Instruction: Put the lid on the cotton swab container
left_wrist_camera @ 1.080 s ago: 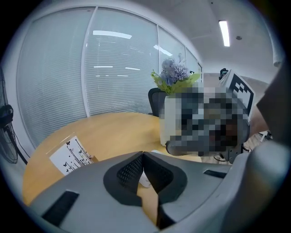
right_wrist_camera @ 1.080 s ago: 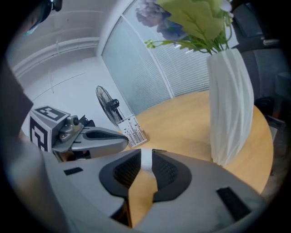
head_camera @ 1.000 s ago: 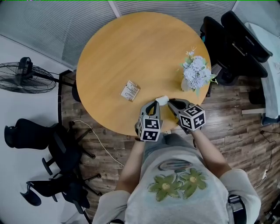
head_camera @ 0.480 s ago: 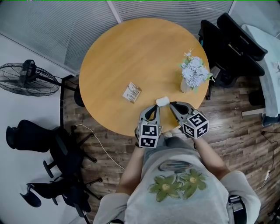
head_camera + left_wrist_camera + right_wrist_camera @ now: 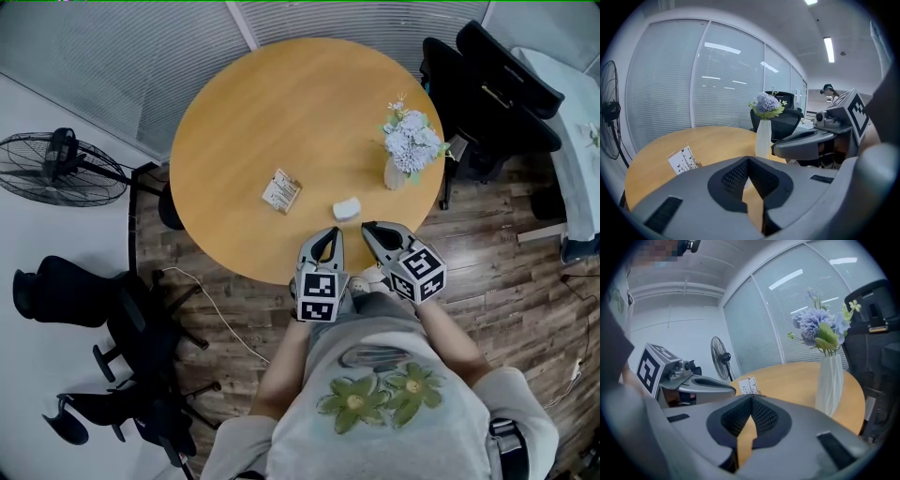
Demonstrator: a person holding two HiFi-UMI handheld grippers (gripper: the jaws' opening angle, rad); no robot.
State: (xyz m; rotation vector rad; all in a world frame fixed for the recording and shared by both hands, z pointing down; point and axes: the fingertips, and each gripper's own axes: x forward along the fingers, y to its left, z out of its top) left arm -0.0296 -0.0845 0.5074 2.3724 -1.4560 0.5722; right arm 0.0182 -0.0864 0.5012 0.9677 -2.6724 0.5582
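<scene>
- A round wooden table (image 5: 281, 103) was seen from above, with everything on it gathered in its near half.
- The left gripper (image 5: 327, 232) was held over the table's near edge. Its marker cube was turned back toward the person and its tip was aimed forward and somewhat down, at the table top. In the left gripper view (image 5: 749, 161) its jaws were seen pressed together at the tips with nothing between them.
- The right gripper (image 5: 367, 228) was held just beside the left one, over the same near edge. It was angled inward, so that the two tips were drawn toward each other. In the right gripper view (image 5: 751, 399) its jaws were likewise seen closed tip to tip and empty, with only bare wood visible through the gap below the pads.
- Both forearms were stretched forward from the body, close together.
- A white vase of pale lilac flowers (image 5: 405, 150) was stood upright near the table's right edge.
- A small white card with dark print (image 5: 281, 191) was laid tilted to the left of the container, near the table's near edge.
- The cotton swab container (image 5: 346, 208) was placed near the near edge, just beyond both gripper tips and apart from them, between the card and the vase. It was seen as a small white block with rounded corners. It appeared as one closed piece, and no seam between lid and body could be made out at that size.
</scene>
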